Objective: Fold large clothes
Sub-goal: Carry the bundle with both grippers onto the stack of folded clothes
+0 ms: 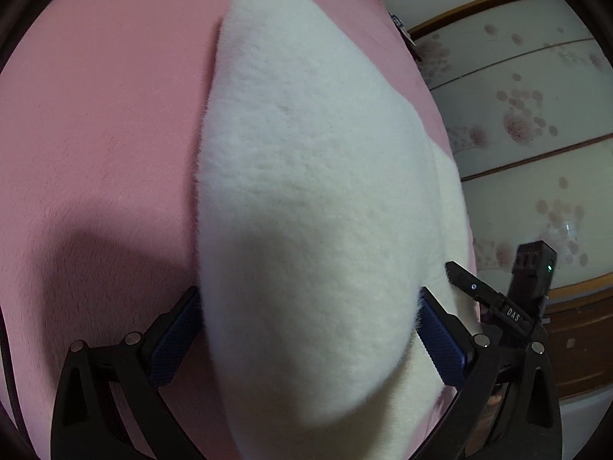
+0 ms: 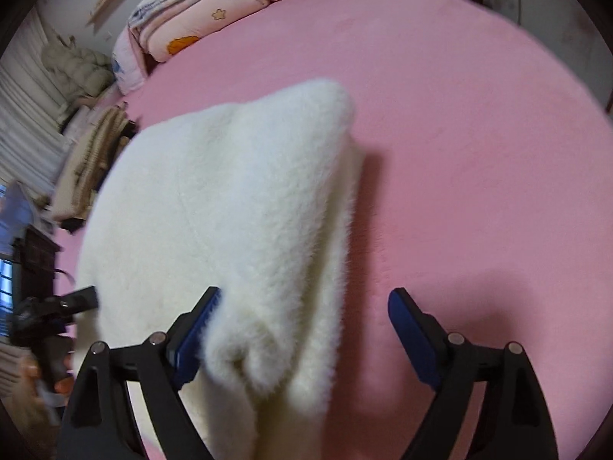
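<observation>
A fluffy white garment (image 1: 306, 199) lies on the pink bed (image 1: 95, 115), folded into a thick bundle. My left gripper (image 1: 308, 299) is open, its blue pads wide apart on either side of the bundle's near end. In the right wrist view the garment (image 2: 230, 211) fills the middle and left. My right gripper (image 2: 304, 295) is open; its left pad touches the garment's near fold, its right pad stands over bare pink sheet. The other gripper shows in each view, the right one in the left wrist view (image 1: 498, 299) and the left one in the right wrist view (image 2: 49, 314).
Folded patterned quilts (image 2: 191, 11) lie at the head of the bed (image 2: 459, 115). Piled clothes (image 2: 88, 153) sit at the bed's far left side. A sliding wardrobe with flower print (image 1: 528, 115) stands beside the bed. A dark wooden cabinet (image 2: 34, 260) is at left.
</observation>
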{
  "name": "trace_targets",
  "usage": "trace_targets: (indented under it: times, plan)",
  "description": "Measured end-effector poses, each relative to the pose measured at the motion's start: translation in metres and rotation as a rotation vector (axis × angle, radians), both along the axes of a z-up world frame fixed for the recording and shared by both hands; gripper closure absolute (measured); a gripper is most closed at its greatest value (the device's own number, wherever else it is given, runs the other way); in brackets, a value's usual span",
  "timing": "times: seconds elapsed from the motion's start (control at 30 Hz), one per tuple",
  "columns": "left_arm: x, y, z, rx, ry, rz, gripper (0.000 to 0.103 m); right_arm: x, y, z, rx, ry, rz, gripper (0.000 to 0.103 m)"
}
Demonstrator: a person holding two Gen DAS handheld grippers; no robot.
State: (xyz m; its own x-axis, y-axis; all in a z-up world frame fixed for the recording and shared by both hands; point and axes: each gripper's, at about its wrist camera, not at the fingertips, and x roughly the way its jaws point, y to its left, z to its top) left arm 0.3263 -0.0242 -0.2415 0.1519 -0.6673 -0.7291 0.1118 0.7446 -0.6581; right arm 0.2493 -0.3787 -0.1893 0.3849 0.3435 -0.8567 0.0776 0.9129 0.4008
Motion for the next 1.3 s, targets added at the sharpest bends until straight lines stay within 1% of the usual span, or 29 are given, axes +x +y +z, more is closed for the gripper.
trace_targets:
  times: [0.13, 0.23, 0.3, 0.43, 0.53, 0.57, 0.63, 0.67, 0.73, 0.8, 0.83, 0.9, 0.97, 1.03, 1.13, 1.2, 1.3]
  plan:
    - [0.004, -0.001, 0.001, -0.033, 0.000, -0.032, 0.000, 0.011, -0.003, -0.020, 0.149, 0.055, 0.052, 0.016]
    - [0.008, -0.003, -0.001, -0.071, 0.005, -0.051, 0.000, 0.018, -0.005, -0.029, 0.209, 0.068, 0.084, 0.016]
    - [0.011, -0.006, -0.004, -0.094, 0.014, -0.062, 0.000, 0.023, -0.005, -0.036, 0.236, 0.075, 0.101, 0.012]
    - [0.017, -0.010, -0.010, -0.128, 0.054, -0.107, 0.000, 0.029, 0.000, -0.042, 0.233, 0.077, 0.150, 0.003]
    - [0.022, -0.014, -0.011, -0.127, 0.075, -0.127, 0.000, 0.029, 0.006, -0.037, 0.186, 0.048, 0.167, 0.003]
    - [0.023, -0.015, -0.011, -0.124, 0.075, -0.129, 0.000, 0.028, 0.007, -0.036, 0.182, 0.040, 0.168, 0.005]
    - [0.020, -0.017, -0.011, -0.116, 0.062, -0.124, 0.000, 0.026, 0.008, -0.034, 0.211, 0.028, 0.162, 0.021]
    - [0.018, -0.020, -0.009, -0.108, 0.056, -0.119, 0.000, 0.024, 0.008, -0.031, 0.215, 0.021, 0.158, 0.026]
    - [0.015, -0.025, -0.003, -0.064, 0.029, -0.099, 0.004, 0.020, 0.013, -0.024, 0.186, -0.003, 0.156, 0.039]
    - [0.007, -0.032, 0.009, 0.002, -0.008, -0.077, 0.012, 0.015, 0.014, -0.017, 0.158, -0.014, 0.136, 0.047]
    - [0.004, -0.032, 0.015, 0.016, -0.023, -0.068, 0.015, 0.011, 0.015, -0.013, 0.145, -0.021, 0.118, 0.051]
    - [-0.003, -0.033, 0.029, 0.037, -0.059, -0.058, 0.025, 0.002, 0.014, -0.003, 0.121, -0.039, 0.093, 0.055]
    - [-0.011, -0.029, 0.041, 0.040, -0.077, -0.053, 0.030, -0.007, 0.018, 0.007, 0.107, -0.049, 0.073, 0.057]
    - [-0.022, -0.023, 0.056, 0.052, -0.099, -0.062, 0.031, -0.018, 0.028, 0.015, 0.108, -0.053, 0.072, 0.059]
    - [-0.042, -0.004, 0.080, 0.073, -0.124, -0.075, 0.032, -0.047, 0.052, 0.027, 0.122, -0.056, 0.076, 0.060]
    - [-0.061, 0.016, 0.094, 0.084, -0.139, -0.079, 0.032, -0.068, 0.071, 0.035, 0.130, -0.059, 0.081, 0.060]
    - [-0.090, 0.044, 0.108, 0.085, -0.139, -0.078, 0.032, -0.093, 0.104, 0.047, 0.158, -0.056, 0.084, 0.060]
